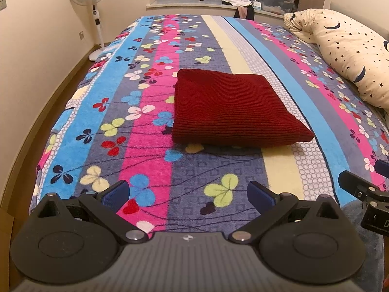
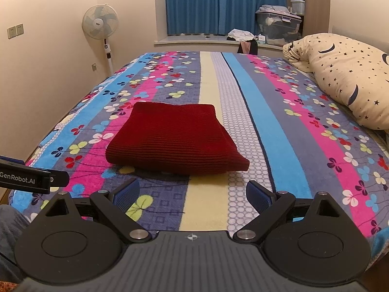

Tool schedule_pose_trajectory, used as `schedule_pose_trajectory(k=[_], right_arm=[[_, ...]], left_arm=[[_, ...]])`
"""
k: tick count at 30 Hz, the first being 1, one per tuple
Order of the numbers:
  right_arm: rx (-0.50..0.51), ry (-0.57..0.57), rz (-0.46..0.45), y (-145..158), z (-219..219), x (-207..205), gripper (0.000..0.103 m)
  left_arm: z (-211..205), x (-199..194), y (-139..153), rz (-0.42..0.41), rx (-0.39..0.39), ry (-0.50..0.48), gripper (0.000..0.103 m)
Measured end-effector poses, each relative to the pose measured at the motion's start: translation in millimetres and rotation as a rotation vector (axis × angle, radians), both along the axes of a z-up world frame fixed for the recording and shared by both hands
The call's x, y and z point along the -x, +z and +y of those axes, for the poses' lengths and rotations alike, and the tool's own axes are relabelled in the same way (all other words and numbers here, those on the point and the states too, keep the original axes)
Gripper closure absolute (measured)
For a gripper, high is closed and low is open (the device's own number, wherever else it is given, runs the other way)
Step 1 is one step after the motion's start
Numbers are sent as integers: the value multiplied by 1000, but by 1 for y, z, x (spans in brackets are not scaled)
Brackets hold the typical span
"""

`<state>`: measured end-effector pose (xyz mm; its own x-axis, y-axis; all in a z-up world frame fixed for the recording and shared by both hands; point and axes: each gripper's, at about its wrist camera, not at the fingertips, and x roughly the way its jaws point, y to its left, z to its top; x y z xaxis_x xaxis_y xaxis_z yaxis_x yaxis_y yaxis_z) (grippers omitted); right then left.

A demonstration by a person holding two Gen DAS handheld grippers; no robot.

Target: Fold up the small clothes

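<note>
Sweater [image 1: 233, 107] ahead of tongs [image 1: 188, 194]

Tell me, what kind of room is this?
Most likely a bedroom: a bed with a flowery striped blanket, a starry pillow on it, and blue curtains over a window ledge.

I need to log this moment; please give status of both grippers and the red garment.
Left hand-held gripper open, empty. Right hand-held gripper open, empty. Red knit garment lies folded on the blanket, untouched. Nothing in the way.
</note>
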<state>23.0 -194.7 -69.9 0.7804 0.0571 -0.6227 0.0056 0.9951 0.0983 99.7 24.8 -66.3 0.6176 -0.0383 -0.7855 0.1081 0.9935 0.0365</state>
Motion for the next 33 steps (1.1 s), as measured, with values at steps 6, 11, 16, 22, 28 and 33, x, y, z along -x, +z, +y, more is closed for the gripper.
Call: schedule_pose_trajectory(k=[6, 11, 16, 22, 28, 33], right_arm=[[-1, -3, 0, -1, 0, 1, 8], [0, -2, -3, -1, 1, 1, 8], [1, 1, -5, -2, 0, 2, 8], [4, 1, -6, -1, 1, 2, 8], [7, 4, -7, -1, 0, 2, 8], [9, 10, -8, 1, -1, 2, 8]], left_arm=[[-1, 1, 0, -3, 0, -2, 0], [-2, 2, 1, -4, -2, -1, 0], [-3, 2, 2, -8, -3, -4, 0], [-5, 3, 3, -9, -6, -5, 0], [-7, 4, 4, -17, -32, -3, 0], [-6, 2, 3, -6, -22, -5, 0]])
